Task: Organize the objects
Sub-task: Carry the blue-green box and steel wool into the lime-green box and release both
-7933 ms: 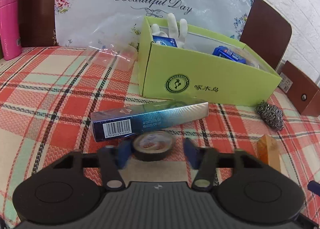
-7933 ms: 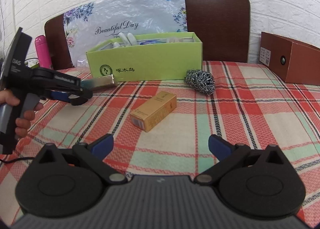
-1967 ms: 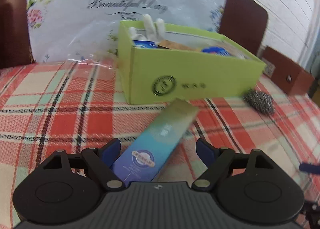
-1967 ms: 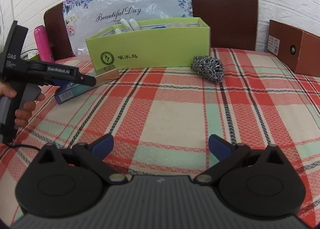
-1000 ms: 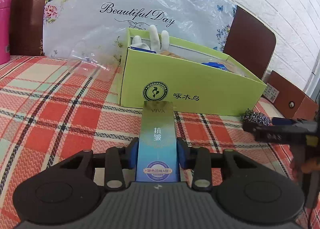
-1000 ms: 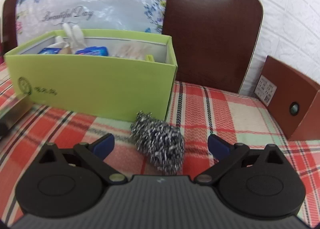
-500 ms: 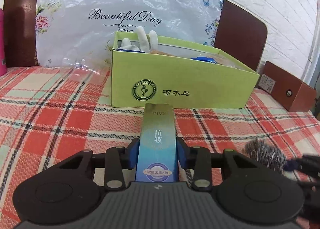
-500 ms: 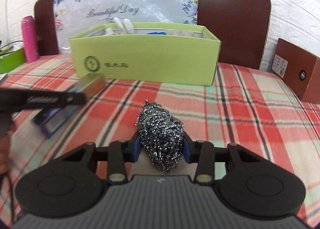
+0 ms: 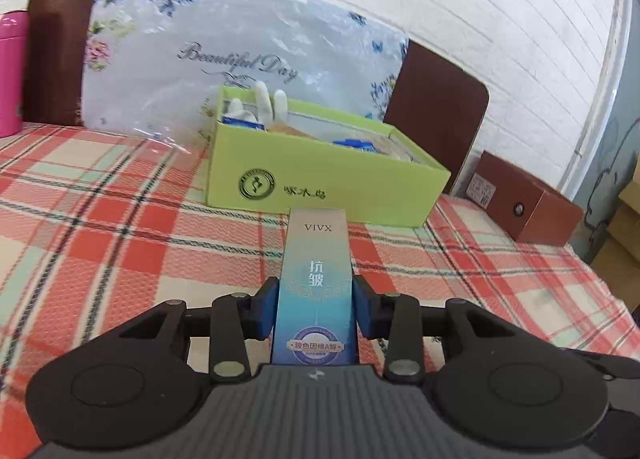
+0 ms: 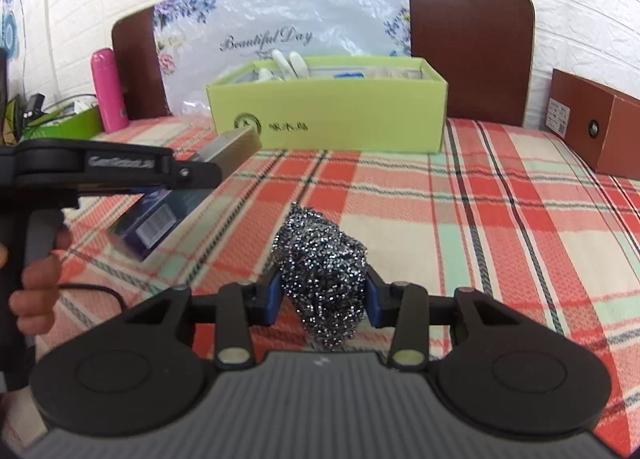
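My left gripper is shut on a long blue and silver VIVX box and holds it above the cloth, pointing at the green cardboard box. The green box holds white gloves and blue packets. My right gripper is shut on a steel wool scrubber, lifted over the plaid cloth. In the right wrist view the left gripper shows at left with the VIVX box, and the green box stands behind.
A plaid cloth covers the table. A brown box sits at the right edge. A pink bottle and a green tray stand at far left. A flowered plastic bag leans on chairs behind the green box.
My left gripper took the VIVX box and lifted it toward the green box. My right gripper closed on the steel wool, pulled it back and raised it.
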